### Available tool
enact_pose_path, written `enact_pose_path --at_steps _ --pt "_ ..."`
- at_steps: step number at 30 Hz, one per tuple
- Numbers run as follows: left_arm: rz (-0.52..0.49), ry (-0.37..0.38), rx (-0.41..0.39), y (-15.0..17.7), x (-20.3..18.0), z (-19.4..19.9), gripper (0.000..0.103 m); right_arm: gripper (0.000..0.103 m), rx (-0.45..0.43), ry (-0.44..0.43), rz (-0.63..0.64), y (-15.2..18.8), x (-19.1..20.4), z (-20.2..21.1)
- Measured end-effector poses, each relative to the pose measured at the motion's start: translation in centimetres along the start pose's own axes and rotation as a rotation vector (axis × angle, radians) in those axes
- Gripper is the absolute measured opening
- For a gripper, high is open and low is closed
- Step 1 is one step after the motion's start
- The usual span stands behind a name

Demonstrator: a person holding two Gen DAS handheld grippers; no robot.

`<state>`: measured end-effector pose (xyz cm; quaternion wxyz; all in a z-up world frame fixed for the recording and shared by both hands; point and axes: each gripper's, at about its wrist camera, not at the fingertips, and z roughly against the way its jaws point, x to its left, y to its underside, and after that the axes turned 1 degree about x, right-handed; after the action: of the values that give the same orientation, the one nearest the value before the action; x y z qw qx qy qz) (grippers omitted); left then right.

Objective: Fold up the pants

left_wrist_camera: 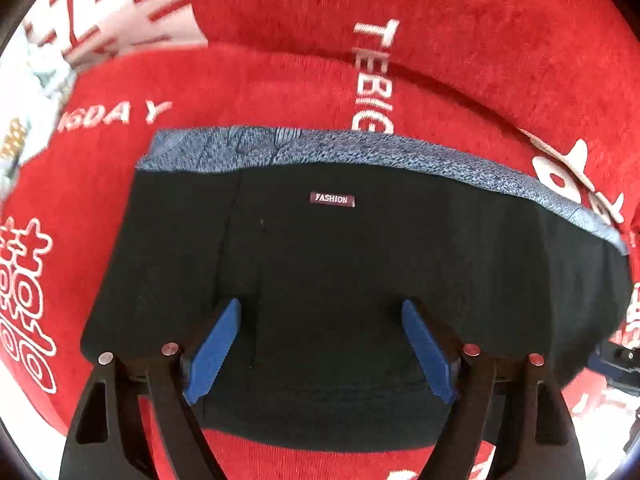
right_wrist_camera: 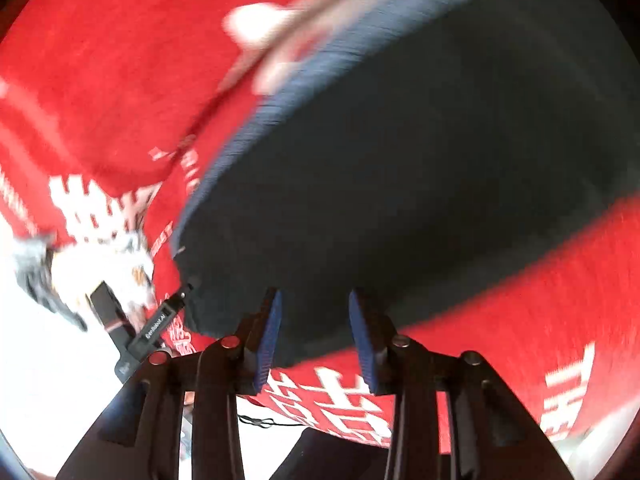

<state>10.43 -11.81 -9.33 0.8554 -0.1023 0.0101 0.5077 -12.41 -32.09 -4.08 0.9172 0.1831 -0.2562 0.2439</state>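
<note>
Red bedding (left_wrist_camera: 260,92) printed with white lettering is serving as the work surface, and the pants (left_wrist_camera: 320,280), black with a speckled blue waistband (left_wrist_camera: 360,152) along the far edge, are lying on it as a compact folded block whose long axis is running left to right across the left wrist view. Directly above that block, the left gripper (left_wrist_camera: 321,350) is pointing steeply down with its blue pads standing wide apart and nothing between them, making it the nearer tool. Further right, the right gripper (right_wrist_camera: 314,338) is hanging partly open and empty over the near edge of the pants, its view smeared by blur.
</note>
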Motion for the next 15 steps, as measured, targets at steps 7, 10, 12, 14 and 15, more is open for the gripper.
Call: enact_pose_path --at_steps 7,10,12,14,15 --pt "-0.038 -0.004 0.023 0.7 0.1 0.3 0.087 0.039 -0.029 -0.139 -0.112 0.6 -4.0 1.3" --pt "-0.040 -0.009 0.019 0.4 -0.3 0.2 0.087 0.039 -0.030 -0.104 -0.094 0.8 -3.9 1.4" --pt "-0.040 -0.015 0.018 0.3 -0.5 0.0 0.088 0.039 -0.037 -0.103 -0.114 0.8 -4.2 1.3" --pt "-0.041 -0.015 0.018 0.4 -0.7 0.0 0.088 0.039 -0.051 -0.132 -0.126 0.8 -4.7 1.3" --pt "-0.041 -0.012 0.018 0.4 -0.8 -0.1 0.088 0.041 -0.060 -0.139 -0.120 0.7 -4.7 1.4"
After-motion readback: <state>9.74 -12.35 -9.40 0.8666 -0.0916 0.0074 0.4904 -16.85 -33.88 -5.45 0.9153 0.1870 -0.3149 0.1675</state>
